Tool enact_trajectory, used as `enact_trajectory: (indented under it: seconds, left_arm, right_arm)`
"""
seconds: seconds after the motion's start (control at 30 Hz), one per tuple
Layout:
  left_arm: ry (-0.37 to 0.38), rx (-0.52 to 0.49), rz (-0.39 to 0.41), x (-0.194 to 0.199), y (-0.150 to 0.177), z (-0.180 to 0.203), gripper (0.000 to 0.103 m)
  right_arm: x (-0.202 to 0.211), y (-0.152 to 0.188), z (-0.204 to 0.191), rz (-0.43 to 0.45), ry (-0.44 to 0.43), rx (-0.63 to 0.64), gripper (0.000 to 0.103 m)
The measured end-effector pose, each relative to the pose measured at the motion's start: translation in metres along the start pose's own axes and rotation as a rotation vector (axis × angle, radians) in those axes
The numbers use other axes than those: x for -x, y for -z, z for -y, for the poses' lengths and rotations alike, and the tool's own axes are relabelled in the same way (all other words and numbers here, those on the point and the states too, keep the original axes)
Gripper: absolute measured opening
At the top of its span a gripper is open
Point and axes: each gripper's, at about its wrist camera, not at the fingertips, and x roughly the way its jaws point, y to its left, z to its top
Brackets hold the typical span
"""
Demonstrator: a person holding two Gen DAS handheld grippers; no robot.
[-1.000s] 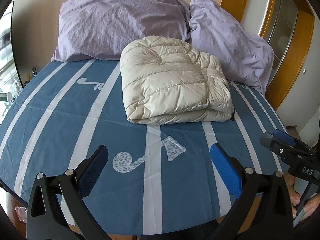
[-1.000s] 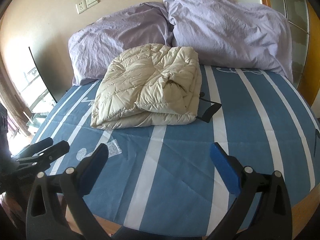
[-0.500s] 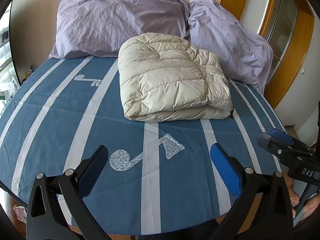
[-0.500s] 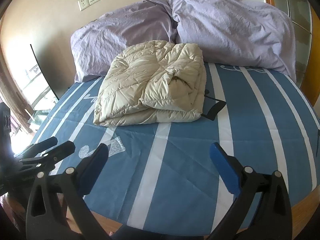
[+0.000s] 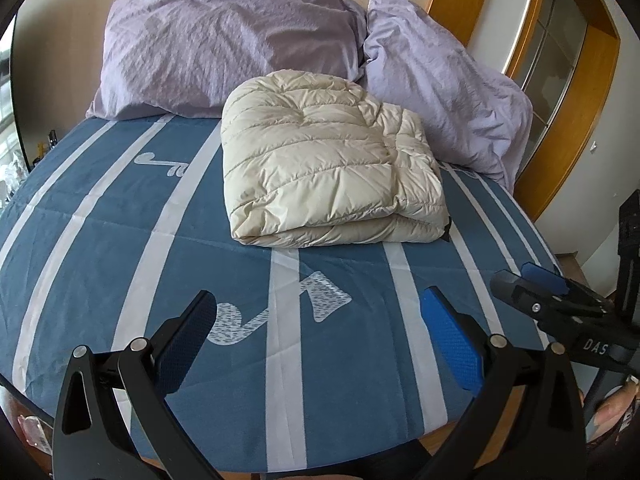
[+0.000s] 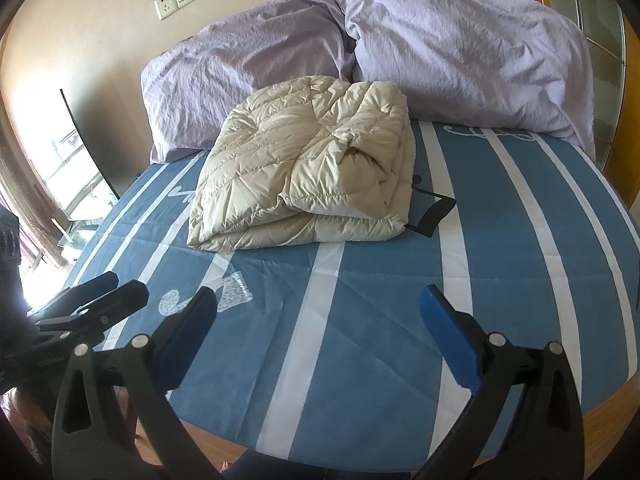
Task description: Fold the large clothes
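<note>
The left gripper (image 5: 320, 338) hovers with its jaws spread wide and nothing between them, over the near end of the bed (image 5: 100, 240). The right gripper (image 6: 318, 336) is likewise spread wide and empty, also over the bed's near end; in the left view it shows low at the right edge (image 5: 532, 284), and the left one shows at the lower left of the right view (image 6: 92, 292). Just ahead of both grippers lies blue sheet with white stripes and a music-note print (image 5: 280, 308). Farther ahead, well apart from both, the cream quilted jacket (image 5: 328, 164) lies folded into a thick bundle on the bed. A black strap (image 6: 434, 212) pokes out from its right side onto the sheet. Beyond the jacket, two lilac pillows (image 5: 224, 40) (image 5: 448, 96) lean at the head of the bed, the jacket's far edge close against them. A wall socket (image 6: 166, 6) sits above.
</note>
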Motion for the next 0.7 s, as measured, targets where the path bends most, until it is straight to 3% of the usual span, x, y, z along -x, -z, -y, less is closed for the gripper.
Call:
enact_trajectory:
  seconds: [0.7]
  left_arm:
    - [0.000, -0.006, -0.005, -0.0027, 0.0008, 0.0040, 0.102]
  right_arm:
    - [-0.0023, 0.0014, -0.0013, -0.002, -0.001, -0.004, 0.101]
